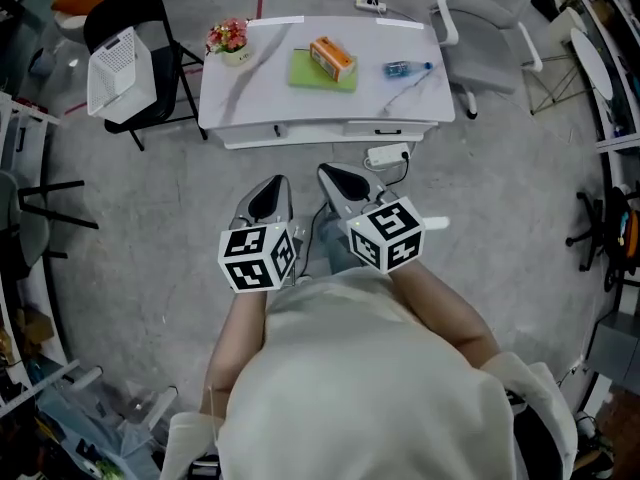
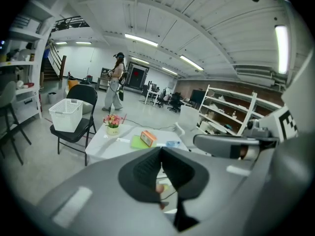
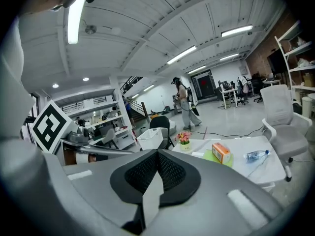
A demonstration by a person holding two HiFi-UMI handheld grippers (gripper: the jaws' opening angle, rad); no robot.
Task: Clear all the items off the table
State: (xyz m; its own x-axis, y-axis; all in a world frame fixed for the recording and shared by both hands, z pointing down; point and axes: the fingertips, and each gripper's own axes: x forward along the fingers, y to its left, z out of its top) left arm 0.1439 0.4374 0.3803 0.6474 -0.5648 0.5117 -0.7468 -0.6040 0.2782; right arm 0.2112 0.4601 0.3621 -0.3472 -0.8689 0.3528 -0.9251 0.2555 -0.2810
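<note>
A white table (image 1: pixel 250 98) stands ahead of me on the floor. On it are a small pot of pink flowers (image 1: pixel 230 40), a green pad (image 1: pixel 305 76) with an orange box (image 1: pixel 332 58) lying on it, and a water bottle (image 1: pixel 407 68) with a thin cord beside it. My left gripper (image 1: pixel 275 188) and right gripper (image 1: pixel 332 178) hang side by side short of the table's near edge, both shut and empty. The left gripper view shows the shut jaws (image 2: pixel 161 151) below the flowers (image 2: pixel 112 122) and box (image 2: pixel 148 138). The right gripper view shows its jaws (image 3: pixel 157 154) shut, with the box (image 3: pixel 221 153) and bottle (image 3: pixel 256 155) beyond.
A black folding chair at the table's left carries a white basket (image 1: pixel 120 73). A grey office chair (image 1: pixel 490 28) stands at the right. A white power strip (image 1: pixel 388 155) and cable lie on the floor between me and the table. A person (image 2: pixel 115 88) walks far behind.
</note>
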